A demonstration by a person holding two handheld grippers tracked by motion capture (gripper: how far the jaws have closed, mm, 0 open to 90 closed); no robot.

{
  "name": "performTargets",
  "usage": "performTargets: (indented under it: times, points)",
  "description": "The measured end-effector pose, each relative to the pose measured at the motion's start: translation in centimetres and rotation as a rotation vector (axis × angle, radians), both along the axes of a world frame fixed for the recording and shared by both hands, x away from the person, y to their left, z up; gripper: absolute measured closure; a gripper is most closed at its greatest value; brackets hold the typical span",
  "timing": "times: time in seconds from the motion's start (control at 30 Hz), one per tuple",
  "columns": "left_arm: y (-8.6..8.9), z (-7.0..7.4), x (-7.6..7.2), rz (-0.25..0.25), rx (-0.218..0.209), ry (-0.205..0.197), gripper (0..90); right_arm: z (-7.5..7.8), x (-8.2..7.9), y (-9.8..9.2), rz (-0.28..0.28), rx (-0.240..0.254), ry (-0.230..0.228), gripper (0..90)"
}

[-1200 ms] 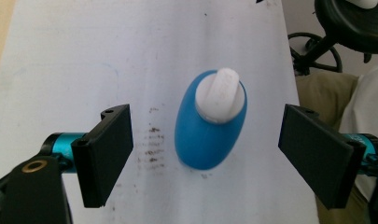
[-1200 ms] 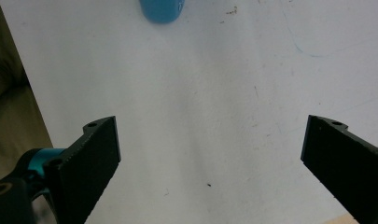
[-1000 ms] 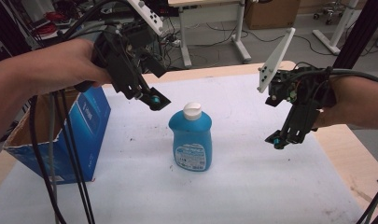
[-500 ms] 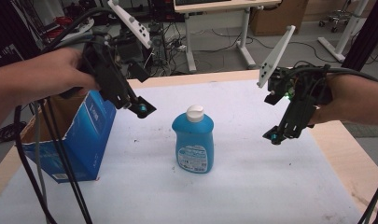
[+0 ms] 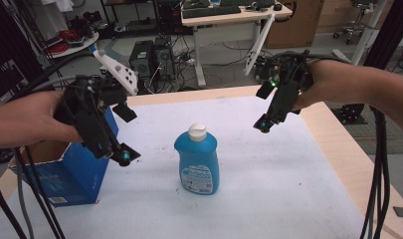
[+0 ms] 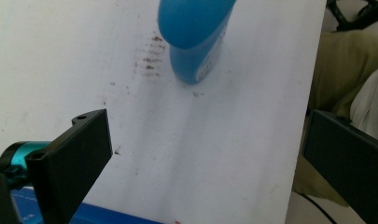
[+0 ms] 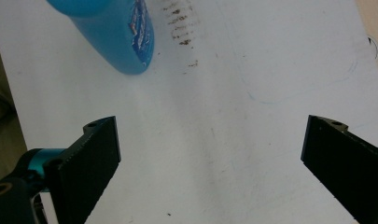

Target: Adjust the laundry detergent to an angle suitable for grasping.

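Note:
A blue dish-soap bottle (image 5: 196, 162) with a white cap (image 5: 197, 131) stands upright in the middle of the white sheet (image 5: 249, 184). My left gripper (image 5: 124, 135) hovers to its left, above the sheet beside a blue box, open and holding nothing. My right gripper (image 5: 264, 107) hangs in the air to the bottle's right and farther back, also open and holding nothing. In the left gripper view the bottle (image 6: 196, 37) lies ahead of the wide-apart jaws of that gripper (image 6: 210, 140). The right gripper view shows the bottle (image 7: 112, 32) at upper left, beyond its gripper (image 7: 210, 144).
An open blue cardboard box (image 5: 72, 172) stands at the table's left edge. Small brown marks (image 6: 149, 56) dot the sheet near the bottle. Bare wooden table (image 5: 358, 169) borders the sheet on the right. Cables trail down from both hands. Desks and equipment stand behind the table.
My left gripper has moved left and toward the person, down beside the blue box. The right gripper has drifted left and farther back. The bottle has stayed put.

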State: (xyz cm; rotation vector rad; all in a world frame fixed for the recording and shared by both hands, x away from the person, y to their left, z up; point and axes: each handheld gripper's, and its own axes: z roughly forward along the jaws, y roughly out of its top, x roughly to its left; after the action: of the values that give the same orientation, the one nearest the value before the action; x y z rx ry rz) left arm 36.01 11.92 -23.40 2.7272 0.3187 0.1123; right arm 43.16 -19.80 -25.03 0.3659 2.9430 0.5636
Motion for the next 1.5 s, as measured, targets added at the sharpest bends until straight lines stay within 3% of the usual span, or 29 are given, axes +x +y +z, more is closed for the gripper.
performTargets:
  times: [0.1,0.4,0.7,1.5]
  points:
    - [-0.2,-0.7,-0.2,-0.007,0.006,0.025,1.6,0.1,1.1,0.3,0.005,-0.001,0.013,3.7]
    - [-0.2,-1.6,-0.7,-0.016,0.018,0.037,1.6,0.4,4.1,0.6,-0.015,0.004,0.015,3.7]
    - [-0.3,-1.9,-1.3,-0.035,0.016,0.043,1.6,0.4,6.1,1.4,-0.014,-0.007,0.015,3.7]
    - [-0.5,-2.7,-1.8,-0.049,0.05,0.066,1.6,0.4,6.6,1.8,0.0,-0.012,0.021,3.7]
